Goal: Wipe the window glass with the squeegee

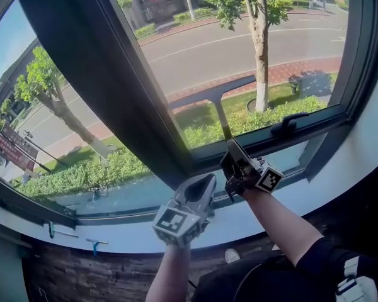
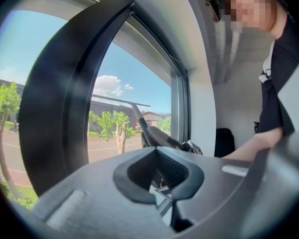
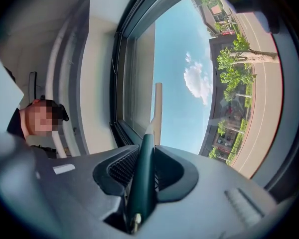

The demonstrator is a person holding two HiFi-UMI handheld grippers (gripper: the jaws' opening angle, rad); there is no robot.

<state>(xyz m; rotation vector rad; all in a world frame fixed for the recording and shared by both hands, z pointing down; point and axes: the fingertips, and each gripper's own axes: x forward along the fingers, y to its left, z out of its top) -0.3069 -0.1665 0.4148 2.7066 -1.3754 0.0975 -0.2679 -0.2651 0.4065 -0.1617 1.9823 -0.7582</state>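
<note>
One squeegee (image 1: 222, 115) is in work here, and my right gripper (image 1: 236, 162) has it. In the right gripper view my fingers (image 3: 118, 169) are closed firmly on its dark green handle (image 3: 143, 183), which stands up between them toward the window glass (image 1: 290, 49). In the head view the blade (image 1: 211, 92) lies across the lower part of the pane, nearer to the dark slanted frame bar (image 1: 107, 87) at the pane's left edge than to its right edge. It is a little above the bottom edge, where the window handle (image 1: 288, 124) sits. The blade seems to rest on the glass, but I cannot tell for sure that it touches. My left gripper (image 1: 201, 187) is empty, its fingers brought together on nothing, and it hangs just below the right one, over the white sill (image 1: 113, 234). I judge that a wiping stroke is the step in hand, with much of the pane above left to do. To do it well I should press the whole blade flat with even force, draw it in one straight line without lifting, and let each pass overlap the last a little. The grip is far from the blade, so the handle can twist between my fingers; a tight hold and a slow pull should prevent streaks.
</note>
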